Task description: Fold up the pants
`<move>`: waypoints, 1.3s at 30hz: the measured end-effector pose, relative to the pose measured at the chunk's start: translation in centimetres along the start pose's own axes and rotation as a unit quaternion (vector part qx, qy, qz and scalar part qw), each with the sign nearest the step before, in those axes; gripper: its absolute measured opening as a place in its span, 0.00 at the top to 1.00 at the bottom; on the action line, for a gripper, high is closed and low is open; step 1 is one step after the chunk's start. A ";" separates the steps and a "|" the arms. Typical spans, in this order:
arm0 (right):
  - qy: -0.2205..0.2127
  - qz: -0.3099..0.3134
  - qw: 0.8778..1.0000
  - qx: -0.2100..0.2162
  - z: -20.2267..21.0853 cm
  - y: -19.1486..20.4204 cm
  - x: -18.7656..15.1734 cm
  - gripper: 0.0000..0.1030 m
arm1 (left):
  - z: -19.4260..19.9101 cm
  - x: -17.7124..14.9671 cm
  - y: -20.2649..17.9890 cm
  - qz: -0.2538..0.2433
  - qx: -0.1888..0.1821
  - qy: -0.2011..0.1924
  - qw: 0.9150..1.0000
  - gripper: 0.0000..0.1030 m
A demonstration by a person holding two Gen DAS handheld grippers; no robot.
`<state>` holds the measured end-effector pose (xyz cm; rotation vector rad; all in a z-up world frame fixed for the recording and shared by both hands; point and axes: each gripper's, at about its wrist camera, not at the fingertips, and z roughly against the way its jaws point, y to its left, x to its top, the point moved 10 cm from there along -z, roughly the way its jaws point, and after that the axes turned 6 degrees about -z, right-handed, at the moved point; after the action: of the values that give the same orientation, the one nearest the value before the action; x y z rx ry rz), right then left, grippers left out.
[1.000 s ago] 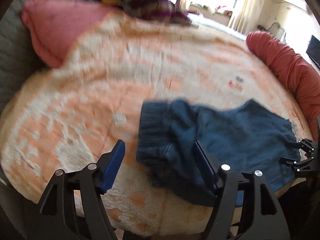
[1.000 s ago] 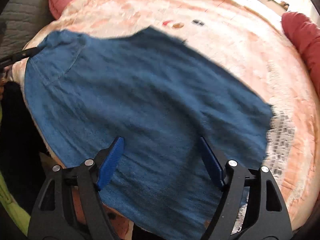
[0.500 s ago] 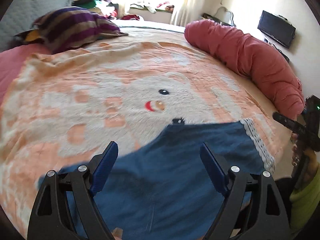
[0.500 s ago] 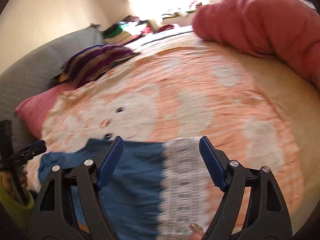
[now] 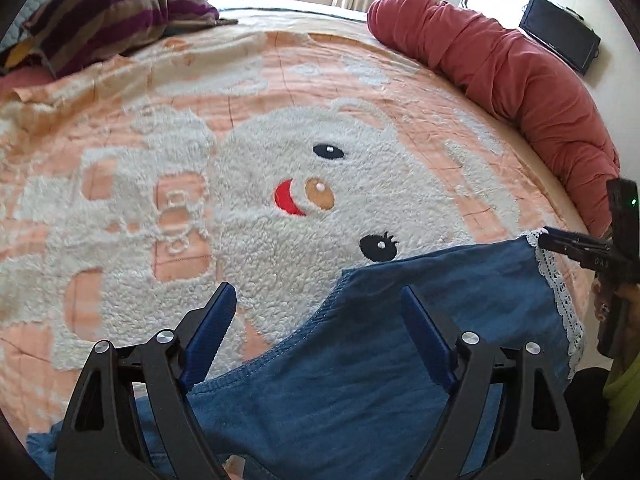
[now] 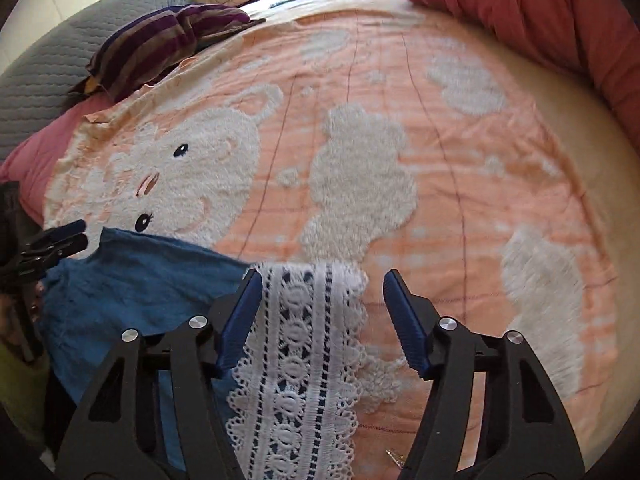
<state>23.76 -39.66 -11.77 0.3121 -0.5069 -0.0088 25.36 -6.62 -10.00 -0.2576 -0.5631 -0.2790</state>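
Blue pants (image 5: pixel 400 380) lie flat at the near edge of a peach blanket (image 5: pixel 280 140) with a white bear on it. A white lace hem (image 6: pixel 304 340) trims one end. My left gripper (image 5: pixel 318 320) is open above the pants' other end, with the cloth's edge running under its right finger. My right gripper (image 6: pixel 320 300) straddles the lace hem. Its jaws are closing, and the pads stand clear of the lace. Each gripper shows in the other's view: the right gripper (image 5: pixel 544 240) at the lace corner, the left gripper (image 6: pixel 80 232) by the blue corner.
A long red bolster (image 5: pixel 520 80) lines the bed's right side. A purple striped cushion (image 5: pixel 112 12) and a grey quilted pillow (image 6: pixel 36 80) lie at the far left. A black screen (image 5: pixel 560 40) hangs on the wall. A person's hand and green sleeve (image 5: pixel 620 392) show at the right edge.
Both views swung from close over the blue cloth to looking across the bed. The lace hem now lies between the right fingers, which have narrowed. The left gripper moved towards the pants' left edge.
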 end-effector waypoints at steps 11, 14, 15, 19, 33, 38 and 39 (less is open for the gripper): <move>0.026 -0.006 0.999 0.044 -2.6 0.4 -0.7 0.58 | -3.8 -0.9 -1.8 0.014 -0.058 0.022 0.998 0.33; 0.031 -0.003 0.998 0.059 -2.6 1.0 -1.2 0.72 | -4.2 -1.0 -2.7 -0.023 -0.041 0.018 0.999 0.47; 0.032 0.013 0.998 0.058 -2.6 1.4 -1.4 0.77 | -4.1 -1.0 -3.1 -0.035 -0.041 0.015 0.998 0.63; 0.004 0.062 0.997 0.038 -1.1 2.7 -1.2 0.85 | -3.3 -0.9 -4.4 -0.070 -0.023 0.006 0.997 0.90; -0.007 0.130 0.990 -0.055 -4.1 2.4 2.7 0.81 | -5.2 0.7 -2.5 -0.055 0.030 -0.001 0.998 0.88; -0.022 0.103 0.992 -0.071 -4.0 0.8 2.7 0.56 | -4.7 0.7 -1.7 -0.040 0.029 -0.008 0.999 0.77; -0.031 0.100 0.991 -0.089 -3.5 0.3 2.9 0.48 | -4.5 0.7 -1.5 -0.035 0.031 -0.010 0.999 0.69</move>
<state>27.91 -38.59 -13.23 0.0860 -0.5923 0.1305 27.65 -9.55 -12.99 -0.1808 -0.6014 -0.3266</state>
